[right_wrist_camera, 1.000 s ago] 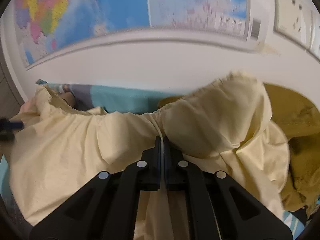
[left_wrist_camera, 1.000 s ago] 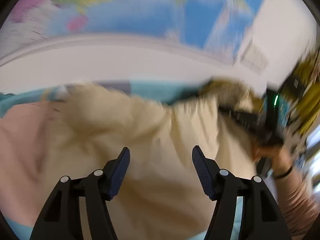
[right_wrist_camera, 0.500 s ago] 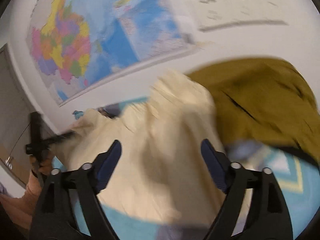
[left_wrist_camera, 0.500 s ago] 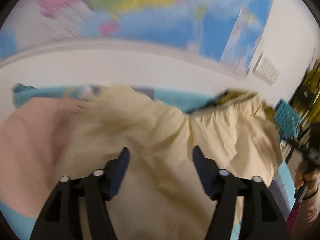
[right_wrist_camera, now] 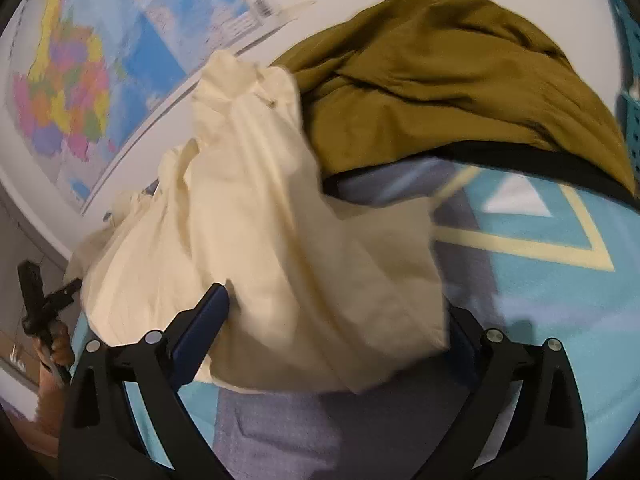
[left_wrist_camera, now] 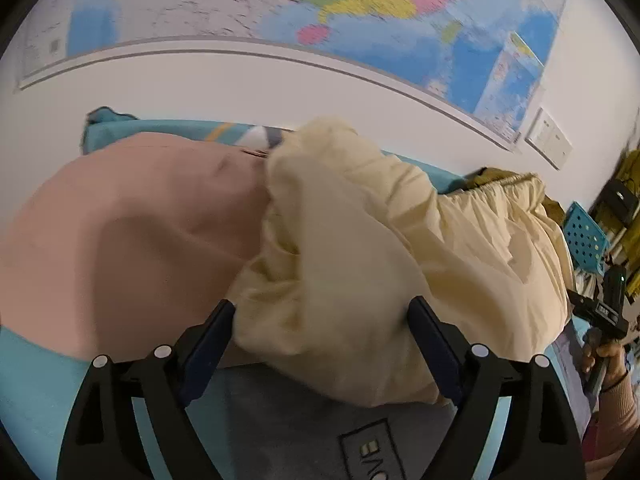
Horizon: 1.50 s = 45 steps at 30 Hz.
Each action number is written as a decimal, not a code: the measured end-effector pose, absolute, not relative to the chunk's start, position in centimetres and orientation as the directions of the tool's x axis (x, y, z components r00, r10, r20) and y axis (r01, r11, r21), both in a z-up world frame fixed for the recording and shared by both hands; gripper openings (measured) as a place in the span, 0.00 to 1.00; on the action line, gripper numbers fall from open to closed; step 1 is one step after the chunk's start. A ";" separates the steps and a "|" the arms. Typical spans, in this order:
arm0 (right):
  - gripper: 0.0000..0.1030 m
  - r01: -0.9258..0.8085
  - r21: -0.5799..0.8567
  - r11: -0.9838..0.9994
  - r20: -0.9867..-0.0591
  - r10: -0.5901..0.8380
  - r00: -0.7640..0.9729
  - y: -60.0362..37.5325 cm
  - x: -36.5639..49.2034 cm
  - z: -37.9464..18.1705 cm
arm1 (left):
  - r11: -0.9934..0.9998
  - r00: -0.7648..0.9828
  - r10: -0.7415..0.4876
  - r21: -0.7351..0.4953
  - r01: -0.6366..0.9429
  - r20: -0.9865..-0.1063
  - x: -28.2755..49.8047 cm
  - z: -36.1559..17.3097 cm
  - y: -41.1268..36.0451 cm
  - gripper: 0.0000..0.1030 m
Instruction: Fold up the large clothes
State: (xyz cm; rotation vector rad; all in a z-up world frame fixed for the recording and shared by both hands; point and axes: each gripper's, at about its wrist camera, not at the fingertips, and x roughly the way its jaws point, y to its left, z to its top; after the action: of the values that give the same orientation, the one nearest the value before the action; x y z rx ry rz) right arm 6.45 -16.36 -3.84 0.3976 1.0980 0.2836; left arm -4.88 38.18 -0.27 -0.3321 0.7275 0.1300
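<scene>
On the far left a smooth pale pink garment (left_wrist_camera: 132,236) lies on the teal patterned bed cover (left_wrist_camera: 36,392), touching the crumpled cream cotton garment (left_wrist_camera: 360,264), which is heaped in the middle with its long axis running left to right along the white wall (left_wrist_camera: 224,88).

The left gripper (left_wrist_camera: 322,350) has its fingers spread wide, having just opened further, and the near left end of the cream heap bulges between them, unpinched as far as I can tell.

Further right, the right gripper (right_wrist_camera: 340,344) also stands wide, its fingers having just eased slightly inward, with the heap's right end (right_wrist_camera: 280,248) loose between them.

Each hand seems equally near its own end.

Beyond lies a bunched olive-brown jacket (right_wrist_camera: 452,80), touching the cream cloth.

Open cover (right_wrist_camera: 540,280) stretches nearer and rightward; the wall hems the far side.
</scene>
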 end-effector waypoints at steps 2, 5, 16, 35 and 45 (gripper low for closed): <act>0.41 -0.016 0.487 0.873 -0.784 0.445 0.433 -16.5 6.8 -3.6 | 0.941 0.731 -0.019 -0.259 -0.217 -0.682 -4.2 -0.6 37.5 0.56; 0.13 -0.037 0.595 0.803 -0.705 0.543 0.456 -17.8 6.4 -1.7 | 0.932 0.731 -0.038 -0.288 -0.220 -0.681 -4.6 0.1 36.8 0.20; 0.09 -0.008 0.649 0.761 -0.643 0.554 0.530 -24.1 -1.7 4.7 | 0.762 0.679 -0.313 -0.603 -0.238 -0.664 -12.4 -2.9 37.6 0.19; 0.65 -0.307 0.263 0.915 -0.825 0.378 0.420 -8.8 5.7 3.9 | 0.991 0.686 -0.066 -0.128 -0.039 -0.725 -4.6 3.0 27.5 0.59; 0.04 -0.336 0.161 0.928 -0.898 0.279 0.339 -5.4 9.4 -1.8 | 0.980 0.507 -0.110 -0.177 -0.085 -0.855 3.4 -2.4 27.0 0.02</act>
State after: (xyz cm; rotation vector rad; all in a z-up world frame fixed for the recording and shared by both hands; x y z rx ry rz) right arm 9.36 -5.36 -1.79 -0.0555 1.1575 0.4002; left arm 3.42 27.05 -2.40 -0.2066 1.0406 -0.0150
